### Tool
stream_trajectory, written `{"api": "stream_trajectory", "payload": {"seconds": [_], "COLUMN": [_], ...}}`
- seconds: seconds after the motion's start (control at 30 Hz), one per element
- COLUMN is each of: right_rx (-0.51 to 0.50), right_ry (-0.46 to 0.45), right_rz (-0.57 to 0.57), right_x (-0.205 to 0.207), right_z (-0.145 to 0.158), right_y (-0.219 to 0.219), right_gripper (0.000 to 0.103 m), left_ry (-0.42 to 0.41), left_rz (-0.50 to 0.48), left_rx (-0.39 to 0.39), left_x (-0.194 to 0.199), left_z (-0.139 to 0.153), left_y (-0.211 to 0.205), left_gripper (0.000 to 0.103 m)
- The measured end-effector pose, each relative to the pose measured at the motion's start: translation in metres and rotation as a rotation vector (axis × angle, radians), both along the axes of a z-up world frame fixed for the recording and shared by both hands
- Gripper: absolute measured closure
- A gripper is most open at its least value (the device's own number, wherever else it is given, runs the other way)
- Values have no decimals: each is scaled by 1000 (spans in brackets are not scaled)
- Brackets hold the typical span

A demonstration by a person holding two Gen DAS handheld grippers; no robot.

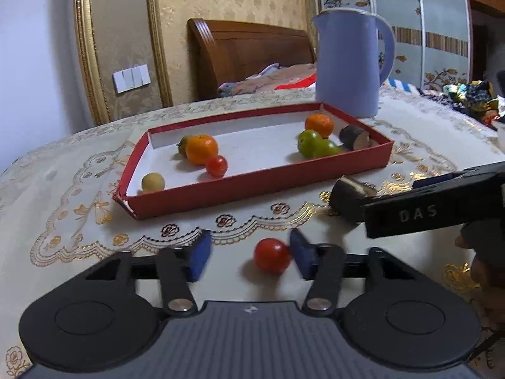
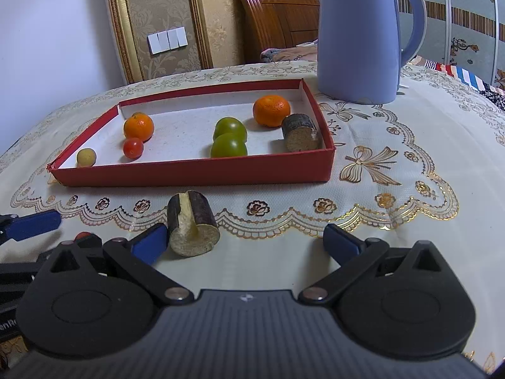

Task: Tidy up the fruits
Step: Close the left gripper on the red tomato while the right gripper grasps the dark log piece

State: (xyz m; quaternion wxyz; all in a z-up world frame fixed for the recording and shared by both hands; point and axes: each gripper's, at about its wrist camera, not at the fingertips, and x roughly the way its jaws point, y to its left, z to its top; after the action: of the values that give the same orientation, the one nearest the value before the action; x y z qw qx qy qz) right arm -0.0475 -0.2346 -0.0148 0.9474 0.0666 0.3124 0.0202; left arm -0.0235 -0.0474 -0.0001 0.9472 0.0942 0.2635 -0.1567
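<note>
Round, glossy red cherry tomato (image 1: 272, 255) sits on the tablecloth (image 1: 79, 189) between the left gripper (image 1: 249, 257) pads, touching the right pad only, jaws unclenched; being round, it has no long axis. Right gripper (image 2: 246, 243) gapes wide, its left pad beside a dark-skinned cane stub (image 2: 192, 225) lying with pale cut end nearward. Beyond, the red tray (image 2: 195, 175) holds the other fruits
</note>
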Motion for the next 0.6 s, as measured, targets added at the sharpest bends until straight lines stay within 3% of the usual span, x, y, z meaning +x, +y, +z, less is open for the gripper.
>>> {"api": "stream_trajectory", "payload": {"seconds": [0.1,0.27,0.37,0.47,0.6], "right_rx": [-8,-19,-22,-24,-24], "right_ry": [1,4,5,5,5], "right_rz": [3,8,8,9,9], "right_x": [0,1,1,1,1], "right_z": [0,-1,-1,-1,-1], "right_y": [1,3,3,3,3], "right_gripper": [0,0,0,0,0], "left_ry": [-16,38,37,92,80], "left_rz": [-5,-73,-67,-78,-72], "left_rx": [1,-5,-4,-8,-2], "left_x": [-3,-2,-3,3,1], "left_z": [0,-3,-4,-8,-8], "left_y": [-1,-3,-3,-3,-3], "left_gripper": [66,67,67,69,75]}}
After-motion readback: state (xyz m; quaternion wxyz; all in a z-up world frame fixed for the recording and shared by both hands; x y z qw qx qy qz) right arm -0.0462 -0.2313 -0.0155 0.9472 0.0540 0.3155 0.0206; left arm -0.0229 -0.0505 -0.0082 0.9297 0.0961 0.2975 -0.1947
